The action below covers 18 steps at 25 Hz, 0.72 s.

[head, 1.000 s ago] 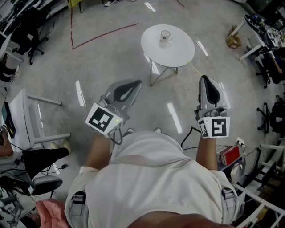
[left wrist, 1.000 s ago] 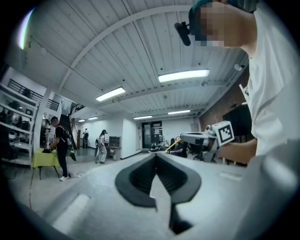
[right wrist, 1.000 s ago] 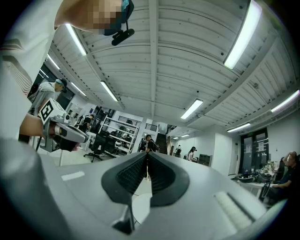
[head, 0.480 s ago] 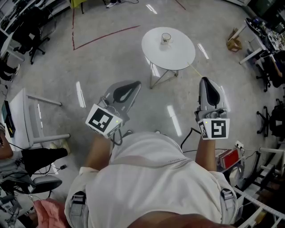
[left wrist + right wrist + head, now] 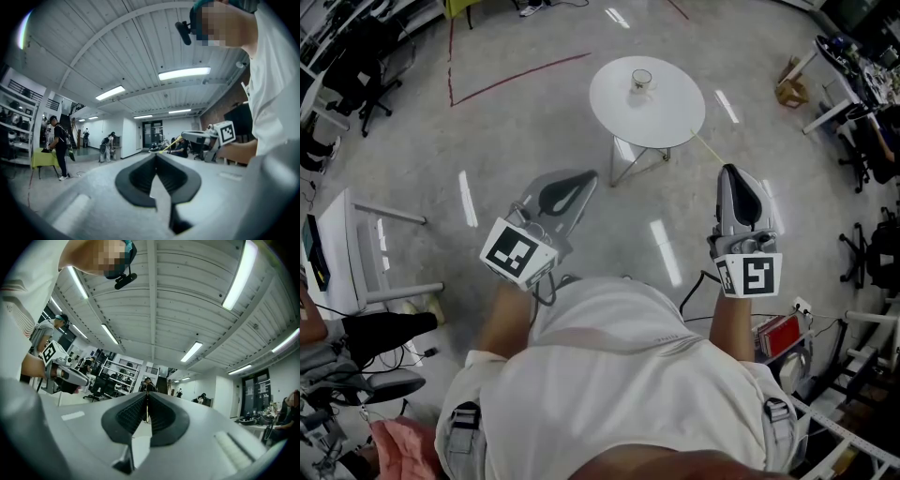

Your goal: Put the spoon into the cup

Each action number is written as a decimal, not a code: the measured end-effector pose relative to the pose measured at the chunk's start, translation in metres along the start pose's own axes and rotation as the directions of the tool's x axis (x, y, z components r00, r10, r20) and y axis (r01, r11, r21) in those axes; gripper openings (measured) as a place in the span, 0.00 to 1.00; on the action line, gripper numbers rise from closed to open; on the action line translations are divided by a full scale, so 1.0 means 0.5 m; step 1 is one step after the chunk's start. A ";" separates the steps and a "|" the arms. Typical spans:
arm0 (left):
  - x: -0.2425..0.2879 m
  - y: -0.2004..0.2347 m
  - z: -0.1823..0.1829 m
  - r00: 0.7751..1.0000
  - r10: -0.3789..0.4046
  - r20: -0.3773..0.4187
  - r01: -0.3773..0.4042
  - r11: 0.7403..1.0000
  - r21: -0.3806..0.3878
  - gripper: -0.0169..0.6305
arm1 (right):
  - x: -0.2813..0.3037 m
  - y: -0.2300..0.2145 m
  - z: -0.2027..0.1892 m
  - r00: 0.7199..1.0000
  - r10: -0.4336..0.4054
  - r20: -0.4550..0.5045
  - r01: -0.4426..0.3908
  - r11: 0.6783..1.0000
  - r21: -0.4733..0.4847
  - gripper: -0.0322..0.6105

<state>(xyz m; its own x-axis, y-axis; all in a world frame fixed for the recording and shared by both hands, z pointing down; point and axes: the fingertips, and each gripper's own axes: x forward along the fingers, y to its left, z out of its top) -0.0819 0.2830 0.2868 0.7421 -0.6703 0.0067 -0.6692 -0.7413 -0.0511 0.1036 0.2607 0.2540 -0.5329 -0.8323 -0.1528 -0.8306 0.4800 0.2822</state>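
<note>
A small clear cup (image 5: 641, 79) stands near the far side of a round white table (image 5: 675, 108), a few steps ahead of me on the grey floor. I cannot make out a spoon at this distance. My left gripper (image 5: 586, 175) and right gripper (image 5: 729, 169) are held close to my body, well short of the table, both pointing forward. In the left gripper view the jaws (image 5: 156, 155) meet with nothing between them. The right gripper (image 5: 146, 393) is likewise shut and empty. Both gripper views look up at the ceiling and across the hall.
A red tape line (image 5: 516, 73) marks the floor to the left of the table. Office chairs (image 5: 356, 66) and a white cart (image 5: 356, 248) stand at the left, desks and chairs (image 5: 862, 103) at the right. Other people (image 5: 59, 143) stand far off in the hall.
The table and cup have shifted slightly left and up in the head view. Both grippers stay where they were, shut.
</note>
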 end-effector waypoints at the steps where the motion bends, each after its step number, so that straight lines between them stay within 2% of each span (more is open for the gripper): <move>1: 0.013 -0.007 -0.002 1.000 0.000 -0.001 0.000 1.000 -0.001 0.03 | -0.005 -0.016 -0.007 1.000 -0.003 -0.002 0.003 1.000 0.009 0.07; 8: 0.088 -0.042 -0.027 1.000 0.022 -0.022 -0.022 1.000 -0.022 0.03 | -0.020 -0.092 -0.067 1.000 0.019 -0.013 -0.019 0.999 0.049 0.07; 13: 0.142 -0.065 -0.052 0.998 -0.020 -0.065 0.019 1.000 -0.008 0.03 | -0.007 -0.143 -0.111 1.000 0.012 -0.012 -0.011 0.996 0.089 0.07; 18: 0.221 -0.004 -0.060 0.998 -0.032 -0.059 0.030 0.999 -0.027 0.03 | 0.045 -0.186 -0.150 0.999 0.016 -0.036 -0.013 0.996 0.084 0.07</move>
<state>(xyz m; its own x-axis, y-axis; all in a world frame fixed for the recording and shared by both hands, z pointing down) 0.0004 0.2094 0.3175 0.7594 -0.6471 0.0670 -0.6472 -0.7620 -0.0239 0.1807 0.1764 0.2954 -0.5402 -0.8338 -0.1140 -0.8341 0.5125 0.2038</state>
